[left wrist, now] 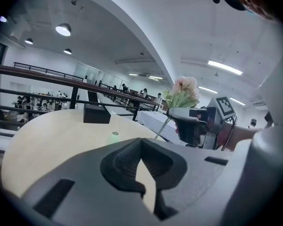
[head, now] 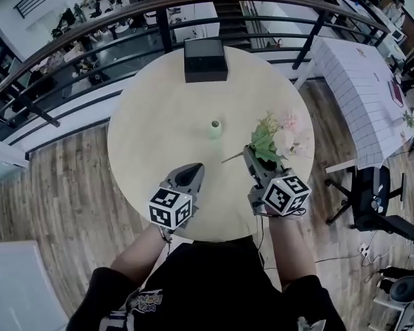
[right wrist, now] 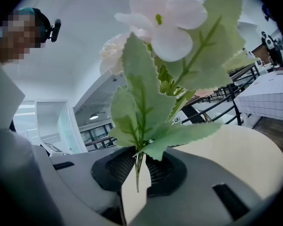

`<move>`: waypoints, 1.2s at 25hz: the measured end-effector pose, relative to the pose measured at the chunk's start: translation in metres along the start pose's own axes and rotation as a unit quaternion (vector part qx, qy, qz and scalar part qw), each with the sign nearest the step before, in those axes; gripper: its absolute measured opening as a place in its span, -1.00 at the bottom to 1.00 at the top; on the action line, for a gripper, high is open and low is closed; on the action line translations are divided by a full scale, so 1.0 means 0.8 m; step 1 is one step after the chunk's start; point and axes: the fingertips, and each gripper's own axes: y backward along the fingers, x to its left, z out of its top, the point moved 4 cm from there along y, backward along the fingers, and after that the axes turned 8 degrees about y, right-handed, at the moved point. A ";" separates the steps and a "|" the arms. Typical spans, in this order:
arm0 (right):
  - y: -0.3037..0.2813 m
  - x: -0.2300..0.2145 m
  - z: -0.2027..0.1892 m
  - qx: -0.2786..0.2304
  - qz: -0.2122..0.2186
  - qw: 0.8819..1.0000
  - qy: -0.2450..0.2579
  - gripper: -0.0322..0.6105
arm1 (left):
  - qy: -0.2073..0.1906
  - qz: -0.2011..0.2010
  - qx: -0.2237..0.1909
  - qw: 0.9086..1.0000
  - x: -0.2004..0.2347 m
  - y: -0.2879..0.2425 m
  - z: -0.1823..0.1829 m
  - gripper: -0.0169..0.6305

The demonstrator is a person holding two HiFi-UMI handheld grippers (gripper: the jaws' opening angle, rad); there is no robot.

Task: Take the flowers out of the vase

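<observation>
A small pale green vase (head: pixel 214 127) stands upright near the middle of the round table (head: pixel 152 116), with nothing in it. My right gripper (head: pixel 251 153) is shut on a bunch of pink and white flowers (head: pixel 277 137) with green leaves, held over the table's right side. In the right gripper view the thin stem (right wrist: pixel 138 169) sits clamped between the pads, and the blooms (right wrist: pixel 163 19) rise above them. My left gripper (head: pixel 191 169) hangs over the near part of the table, shut and with nothing in it. The left gripper view shows the vase (left wrist: pixel 114 135) ahead and the flowers (left wrist: pixel 183 92) to the right.
A black box (head: pixel 205 59) sits at the table's far edge, close to a dark railing (head: pixel 124 19). To the right stand a table with a white grid-patterned cloth (head: pixel 362 95) and an office chair (head: pixel 376 198). Wooden floor surrounds the table.
</observation>
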 end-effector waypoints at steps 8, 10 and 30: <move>0.044 0.022 -0.030 0.011 -0.013 1.000 -0.017 -0.65 | -0.011 -0.027 0.031 0.999 -0.031 0.027 -0.034 -0.93; 0.056 0.029 -0.033 0.016 -0.007 1.000 -0.015 -0.65 | -0.007 -0.028 0.030 0.999 -0.042 0.031 -0.043 -0.93; 0.217 0.016 -0.076 0.066 0.091 0.994 -0.005 -0.65 | 0.038 0.037 -0.003 0.999 -0.202 0.022 -0.123 -0.93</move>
